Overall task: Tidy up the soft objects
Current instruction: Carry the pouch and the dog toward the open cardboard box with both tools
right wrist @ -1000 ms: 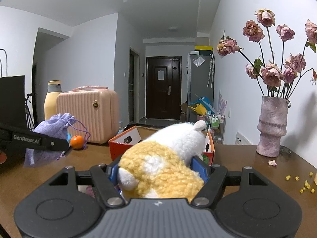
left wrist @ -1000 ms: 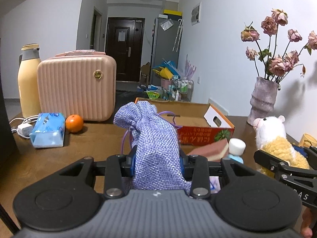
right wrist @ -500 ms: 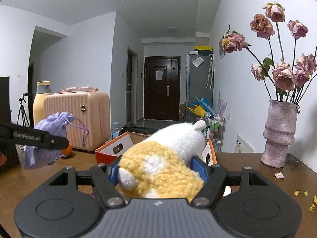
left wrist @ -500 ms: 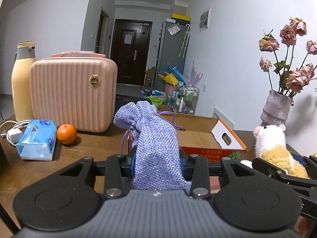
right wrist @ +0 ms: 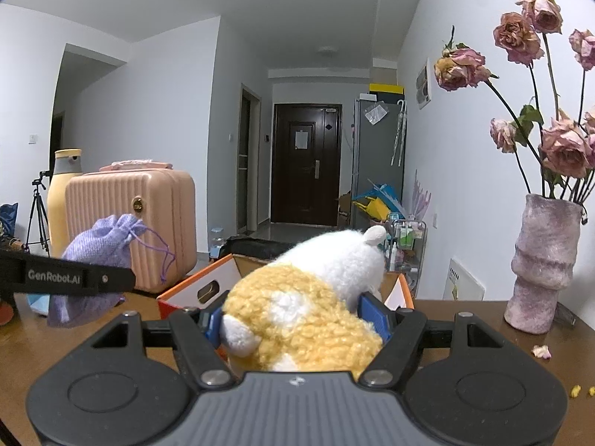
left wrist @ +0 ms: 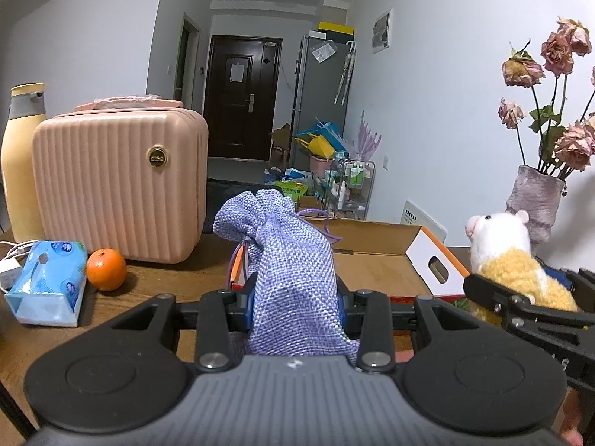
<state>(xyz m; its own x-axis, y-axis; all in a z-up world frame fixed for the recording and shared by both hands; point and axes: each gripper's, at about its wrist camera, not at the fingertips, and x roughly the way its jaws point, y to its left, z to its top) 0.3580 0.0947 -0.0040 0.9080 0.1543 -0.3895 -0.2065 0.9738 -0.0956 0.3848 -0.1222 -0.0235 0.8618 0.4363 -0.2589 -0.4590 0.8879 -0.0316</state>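
My left gripper (left wrist: pixel 295 303) is shut on a purple woven drawstring pouch (left wrist: pixel 290 260) and holds it above the table, in front of an open orange cardboard box (left wrist: pixel 375 260). My right gripper (right wrist: pixel 297 319) is shut on a yellow and white plush toy (right wrist: pixel 308 297), held just before the same box (right wrist: pixel 202 288). In the left wrist view the plush toy (left wrist: pixel 505 256) and the right gripper (left wrist: pixel 520 304) sit at the right. In the right wrist view the pouch (right wrist: pixel 100 252) and the left gripper (right wrist: pixel 67 278) sit at the left.
A pink ribbed case (left wrist: pixel 119 182) and a yellow bottle (left wrist: pixel 20 160) stand at the back left. A blue tissue pack (left wrist: pixel 46 282) and an orange (left wrist: pixel 106 269) lie before them. A vase of dried roses (right wrist: pixel 543 264) stands at the right. The wooden table (left wrist: pixel 156 282) carries all.
Both grippers have moved forward and a little up toward the box, each keeping its hold. The box inside now shows more in the left wrist view.
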